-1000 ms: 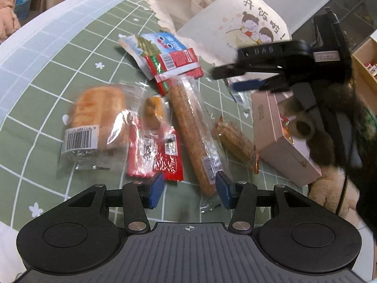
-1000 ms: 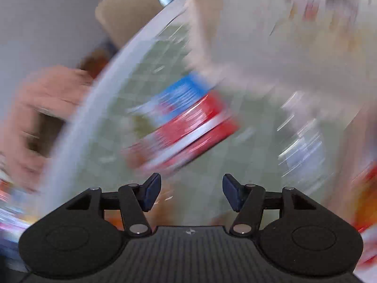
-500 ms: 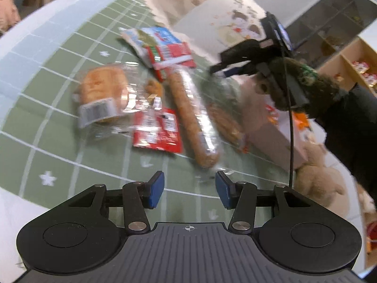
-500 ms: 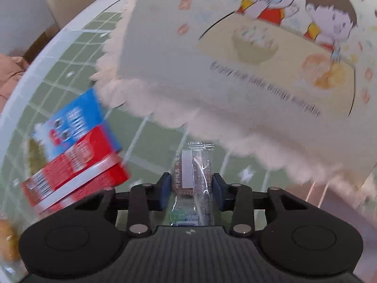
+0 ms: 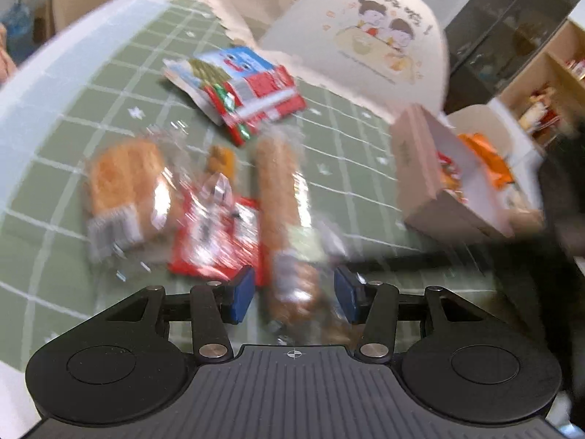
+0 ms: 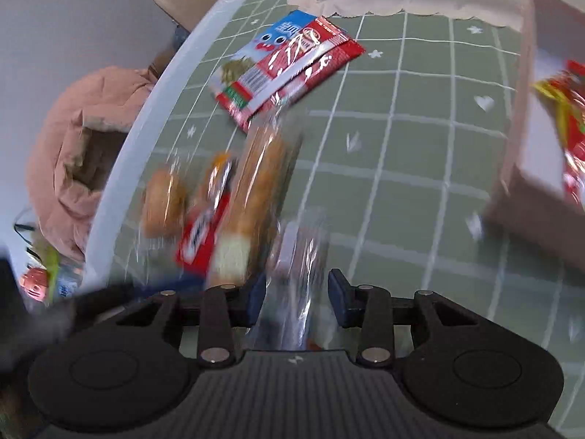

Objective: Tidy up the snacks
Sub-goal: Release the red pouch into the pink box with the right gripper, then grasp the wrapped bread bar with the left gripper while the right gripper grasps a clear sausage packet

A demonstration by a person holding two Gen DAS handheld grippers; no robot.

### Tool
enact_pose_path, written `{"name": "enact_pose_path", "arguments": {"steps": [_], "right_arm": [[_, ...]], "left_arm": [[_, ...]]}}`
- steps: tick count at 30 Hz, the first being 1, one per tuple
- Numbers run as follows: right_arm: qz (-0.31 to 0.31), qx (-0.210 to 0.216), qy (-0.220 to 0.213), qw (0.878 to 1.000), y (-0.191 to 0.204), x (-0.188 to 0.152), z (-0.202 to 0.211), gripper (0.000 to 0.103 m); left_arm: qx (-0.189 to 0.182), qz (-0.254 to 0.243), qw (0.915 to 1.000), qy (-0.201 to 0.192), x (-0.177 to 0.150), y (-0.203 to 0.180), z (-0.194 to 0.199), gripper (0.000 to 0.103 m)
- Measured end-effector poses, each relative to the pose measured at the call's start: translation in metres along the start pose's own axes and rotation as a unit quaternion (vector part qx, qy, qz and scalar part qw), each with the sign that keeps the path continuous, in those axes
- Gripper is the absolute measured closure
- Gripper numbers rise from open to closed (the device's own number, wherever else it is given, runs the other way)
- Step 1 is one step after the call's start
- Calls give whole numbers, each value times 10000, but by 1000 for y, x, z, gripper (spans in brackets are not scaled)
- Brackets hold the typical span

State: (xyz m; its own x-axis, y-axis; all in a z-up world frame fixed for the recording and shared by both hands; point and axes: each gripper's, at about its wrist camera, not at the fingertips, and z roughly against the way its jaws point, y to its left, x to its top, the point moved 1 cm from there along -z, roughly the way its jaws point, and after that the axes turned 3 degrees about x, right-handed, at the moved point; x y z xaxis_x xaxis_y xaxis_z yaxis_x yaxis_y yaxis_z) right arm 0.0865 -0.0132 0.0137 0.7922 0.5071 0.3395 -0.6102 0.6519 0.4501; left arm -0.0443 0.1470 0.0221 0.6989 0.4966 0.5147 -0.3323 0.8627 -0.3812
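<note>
On the green gridded table [image 5: 65,117], loose snacks lie in a cluster w/ a cardboard box [image 5: 431,190] well apart to one side, a few red and orange packets already in it. Left tongs [image 5: 294,294] are spread wide, nothing gripped; the near end of a long bread stick in clear wrap [image 5: 281,197] sits between the blue pads, contact unclear due to blur. Right tongs [image 6: 295,294] are also parted, w/ a clear-wrapped snack [image 6: 303,256] between the pads; can't tell whether it's actually pinched or just lying there. A wrapped bun [image 5: 124,186], a flat red packet [image 5: 215,241] and a red-blue packet stack [image 5: 241,91] are still on the table. Step in hand looks like picking the next item for the box. Next move prob needs the left tongs closed squarely across the stick, wrap is slippery, then lift and carry over the box rim.
</note>
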Motion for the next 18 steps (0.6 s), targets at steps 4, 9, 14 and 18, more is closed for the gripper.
{"name": "enact_pose_path", "arguments": {"steps": [4, 9, 14, 18], "right_arm": [[767, -495, -427, 9949, 24, -44, 21, 47], [1043, -670, -946, 9878, 35, -53, 33, 37], [913, -1054, -998, 9852, 26, -25, 13, 27], [1125, -713, -697, 9886, 25, -20, -5, 74]], "left_arm": [[240, -66, 9996, -132, 11, 7, 9, 52], [118, -774, 9969, -113, 5, -5, 37, 52], [118, -907, 9958, 98, -12, -6, 42, 52], [-125, -1008, 9943, 327, -24, -19, 37, 52]]}}
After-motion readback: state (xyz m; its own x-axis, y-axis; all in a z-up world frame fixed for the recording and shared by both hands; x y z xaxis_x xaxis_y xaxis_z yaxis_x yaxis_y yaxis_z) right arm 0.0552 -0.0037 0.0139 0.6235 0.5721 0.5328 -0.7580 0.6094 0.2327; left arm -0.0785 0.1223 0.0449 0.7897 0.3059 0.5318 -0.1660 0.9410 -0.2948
